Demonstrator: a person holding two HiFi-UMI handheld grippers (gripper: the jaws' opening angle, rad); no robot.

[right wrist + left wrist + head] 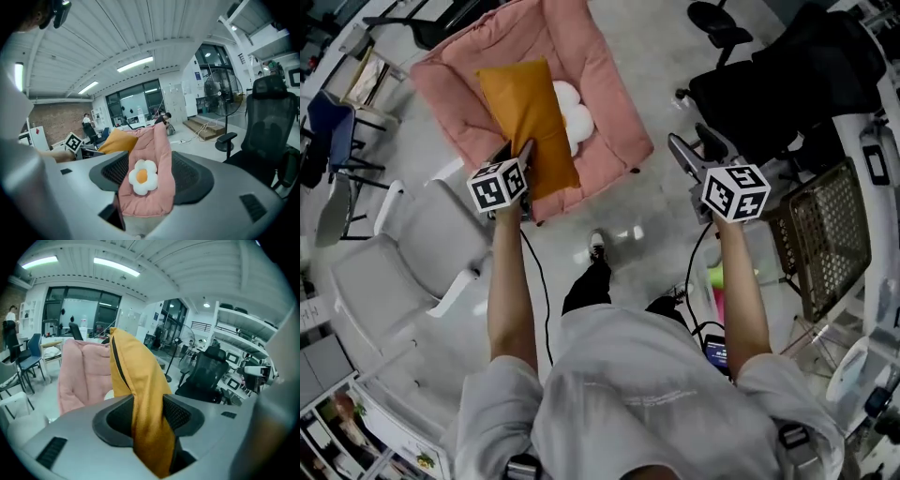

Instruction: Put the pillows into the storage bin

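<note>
- the left gripper (516, 155) is clamped on a corner of the mustard pillow (525, 112). in the left gripper view the fabric is bunched between both pads and hangs down past them, with a black zip (117, 364) running along its edge.
- in the head view the rest of that pillow lies slanted across the pink padded cushion (600, 66), whose sides curl upward.
- 1 white flower pillow (574, 120) also lies on the cushion, touching the mustard pillow's right side.
- the right gripper (689, 155) has its jaws wide apart, pressing on nothing. the cushion and the flower pillow show through the gap, beyond the tips. in the head view this gripper is just off the cushion's near right corner.
- a perforated bin (825, 234) stands to the right of the right arm, well apart from both pillows.
</note>
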